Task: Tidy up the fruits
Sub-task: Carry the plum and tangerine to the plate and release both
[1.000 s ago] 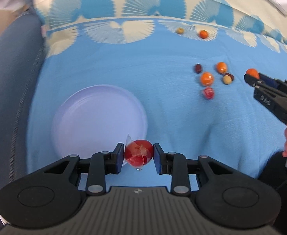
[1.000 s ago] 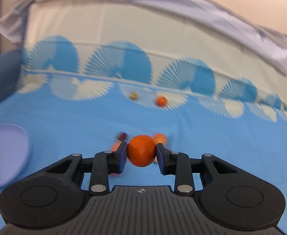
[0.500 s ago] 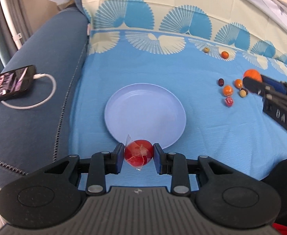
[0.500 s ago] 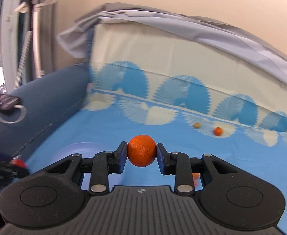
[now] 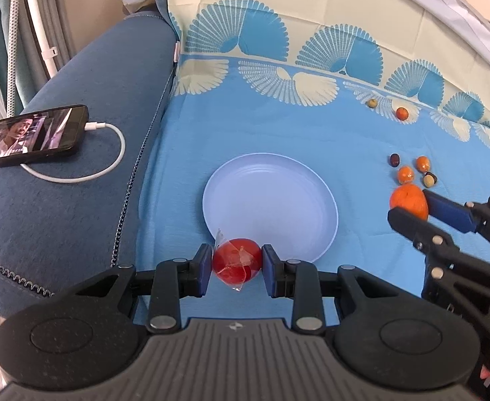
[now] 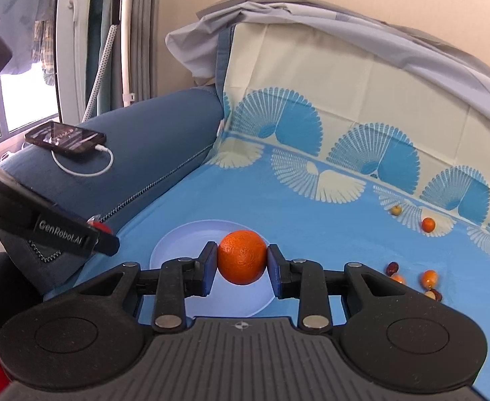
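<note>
A pale lilac plate (image 5: 271,180) lies on the blue patterned cloth; it also shows in the right wrist view (image 6: 191,234). My left gripper (image 5: 236,265) is shut on a red fruit in clear wrap (image 5: 236,260), held above the plate's near rim. My right gripper (image 6: 242,260) is shut on an orange (image 6: 242,256), held above the plate. In the left wrist view the right gripper (image 5: 408,205) with its orange (image 5: 408,198) is just right of the plate.
Several small fruits (image 5: 412,170) lie on the cloth right of the plate, and two more (image 5: 402,113) lie farther back. A phone (image 5: 30,137) with a white cable rests on the blue sofa arm at left. A curtain and window are beyond.
Both grippers have pulled back and swung left toward the plate, each still holding its fruit. The right gripper with the orange has moved closer to the plate.
</note>
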`<state>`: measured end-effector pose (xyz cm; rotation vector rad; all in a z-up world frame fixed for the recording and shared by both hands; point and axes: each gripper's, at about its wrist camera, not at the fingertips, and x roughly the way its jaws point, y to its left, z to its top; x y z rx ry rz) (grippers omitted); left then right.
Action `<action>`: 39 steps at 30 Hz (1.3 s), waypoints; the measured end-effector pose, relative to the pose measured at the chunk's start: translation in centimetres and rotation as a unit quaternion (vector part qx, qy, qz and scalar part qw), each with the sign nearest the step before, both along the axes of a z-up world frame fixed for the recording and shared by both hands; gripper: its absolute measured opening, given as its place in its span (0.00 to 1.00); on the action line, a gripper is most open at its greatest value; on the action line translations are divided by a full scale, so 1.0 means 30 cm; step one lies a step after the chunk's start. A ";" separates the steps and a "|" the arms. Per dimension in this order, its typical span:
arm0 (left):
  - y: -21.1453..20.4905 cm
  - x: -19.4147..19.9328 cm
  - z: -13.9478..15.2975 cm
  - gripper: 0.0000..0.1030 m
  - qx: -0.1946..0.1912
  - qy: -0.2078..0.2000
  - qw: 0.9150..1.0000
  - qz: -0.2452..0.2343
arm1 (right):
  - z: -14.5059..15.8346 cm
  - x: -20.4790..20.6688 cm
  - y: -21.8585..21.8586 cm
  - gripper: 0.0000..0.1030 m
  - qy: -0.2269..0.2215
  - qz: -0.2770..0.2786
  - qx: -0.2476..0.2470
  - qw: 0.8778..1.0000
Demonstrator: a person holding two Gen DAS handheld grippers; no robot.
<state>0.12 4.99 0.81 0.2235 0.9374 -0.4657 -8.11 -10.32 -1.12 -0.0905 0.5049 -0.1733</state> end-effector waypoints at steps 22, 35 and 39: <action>-0.149 0.264 -0.200 0.34 0.022 0.046 0.999 -0.010 | -0.187 0.242 -0.120 0.33 0.078 0.027 0.033 0.996; -0.214 0.382 -0.348 0.34 0.054 0.064 0.996 -0.020 | -0.303 0.390 -0.141 0.33 0.115 0.034 0.037 0.992; -0.226 0.413 -0.374 0.34 0.062 0.065 0.996 -0.020 | -0.322 0.432 -0.132 0.33 0.121 0.041 0.030 0.991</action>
